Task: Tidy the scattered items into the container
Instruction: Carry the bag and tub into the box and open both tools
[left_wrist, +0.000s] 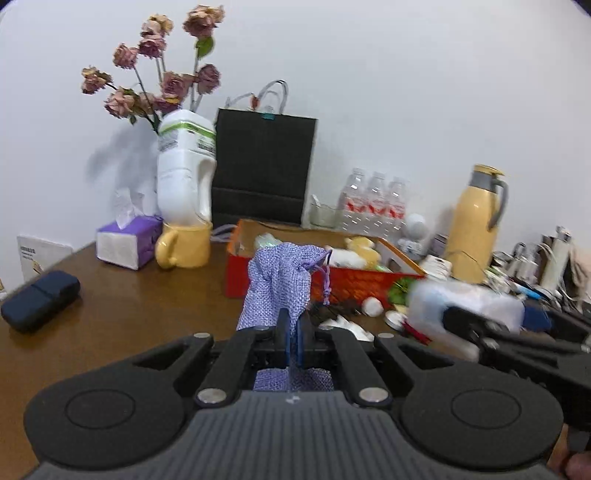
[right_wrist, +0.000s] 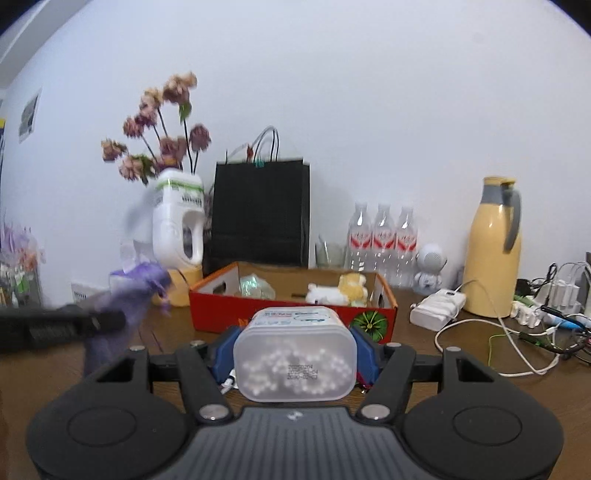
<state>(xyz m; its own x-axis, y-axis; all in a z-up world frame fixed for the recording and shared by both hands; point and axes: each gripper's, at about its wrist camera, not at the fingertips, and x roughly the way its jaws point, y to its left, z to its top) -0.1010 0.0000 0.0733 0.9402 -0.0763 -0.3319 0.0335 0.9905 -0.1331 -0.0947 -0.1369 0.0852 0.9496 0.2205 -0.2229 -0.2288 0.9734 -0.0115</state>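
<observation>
Brown table (right_wrist: 461, 369), red box (right_wrist: 291, 317) ahead holding plush toys (near the back wall), right gripper (right_wrist: 293, 350) clamped on plastic tub (right_wrist: 293, 356), left gripper (left_wrist: 294, 332) pinching purple pouch (left_wrist: 280, 280), both held before box.

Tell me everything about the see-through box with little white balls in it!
The plastic tub is frosted, rounded and oblong, packed with small white balls. Its lid carries a white and blue label, and dark printed digits mark its side. It lies tipped toward the camera, clamped by the right gripper with blue pads pressing both ends, held above the wooden table before the red box.
</observation>
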